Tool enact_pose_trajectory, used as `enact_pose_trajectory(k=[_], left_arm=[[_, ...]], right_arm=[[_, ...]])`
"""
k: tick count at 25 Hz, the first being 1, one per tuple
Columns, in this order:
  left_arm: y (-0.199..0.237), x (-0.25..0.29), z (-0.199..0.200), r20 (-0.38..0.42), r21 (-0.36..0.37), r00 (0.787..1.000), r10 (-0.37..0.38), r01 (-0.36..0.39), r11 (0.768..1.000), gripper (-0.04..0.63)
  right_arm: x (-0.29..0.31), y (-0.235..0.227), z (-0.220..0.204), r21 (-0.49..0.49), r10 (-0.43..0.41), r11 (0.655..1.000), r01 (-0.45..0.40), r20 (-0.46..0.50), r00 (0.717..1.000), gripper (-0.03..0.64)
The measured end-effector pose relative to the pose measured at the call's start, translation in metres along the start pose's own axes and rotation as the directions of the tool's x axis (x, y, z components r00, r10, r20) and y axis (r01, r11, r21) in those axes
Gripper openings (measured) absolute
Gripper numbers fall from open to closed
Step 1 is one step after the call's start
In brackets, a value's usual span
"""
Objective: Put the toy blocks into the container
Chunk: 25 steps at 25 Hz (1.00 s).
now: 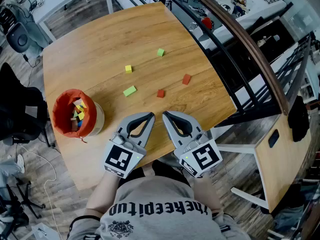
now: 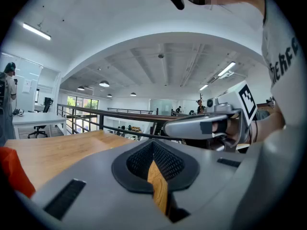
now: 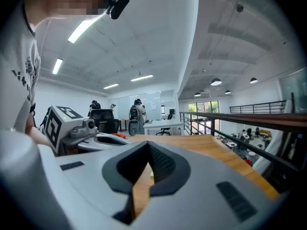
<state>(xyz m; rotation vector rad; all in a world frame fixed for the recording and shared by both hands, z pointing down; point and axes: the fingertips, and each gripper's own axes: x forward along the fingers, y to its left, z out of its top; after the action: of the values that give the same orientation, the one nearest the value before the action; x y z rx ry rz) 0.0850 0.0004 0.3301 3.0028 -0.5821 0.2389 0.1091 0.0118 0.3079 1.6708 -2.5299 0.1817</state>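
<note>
Five toy blocks lie loose on the wooden table (image 1: 90,49): a green one (image 1: 160,52), a yellow one (image 1: 128,69), a light green one (image 1: 130,90), a red one (image 1: 160,93) and an orange-red one (image 1: 186,79). The orange-rimmed container (image 1: 61,115) stands at the table's left side and holds several coloured blocks. My left gripper (image 1: 151,115) and right gripper (image 1: 164,114) rest side by side near the table's front edge. Both are shut and empty, with their tips just short of the red block. Each gripper view shows its own closed jaws, with the other gripper (image 2: 201,124) (image 3: 88,137) beside them.
A dark railing with a wooden handrail (image 1: 250,49) runs along the table's right edge, with a drop behind it. A black chair (image 1: 17,111) stands left of the container. A wooden cabinet (image 1: 285,154) sits at the lower right. People stand at desks in the distance (image 3: 136,111).
</note>
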Motion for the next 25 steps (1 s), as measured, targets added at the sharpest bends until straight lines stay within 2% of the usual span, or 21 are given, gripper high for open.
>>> enact_pose_trajectory(k=[14,22,25], left_arm=[[-0.010,0.011,-0.003,-0.018,-0.002,1.000,0.017,-0.017,1.000,0.014],[-0.018,0.026,-0.003,-0.003,-0.023,0.998,0.066,-0.066,0.998,0.015],[-0.021,0.035,-0.004,-0.001,-0.011,0.995,0.095,-0.095,0.995,0.015]], right_arm=[[-0.009,-0.012,-0.007,0.020,0.016,1.000,-0.016,0.008,1.000,0.011],[-0.022,-0.035,-0.012,0.055,0.016,0.998,-0.017,0.015,1.000,0.011],[-0.028,-0.048,-0.015,0.058,0.014,0.998,-0.014,0.006,1.000,0.011]])
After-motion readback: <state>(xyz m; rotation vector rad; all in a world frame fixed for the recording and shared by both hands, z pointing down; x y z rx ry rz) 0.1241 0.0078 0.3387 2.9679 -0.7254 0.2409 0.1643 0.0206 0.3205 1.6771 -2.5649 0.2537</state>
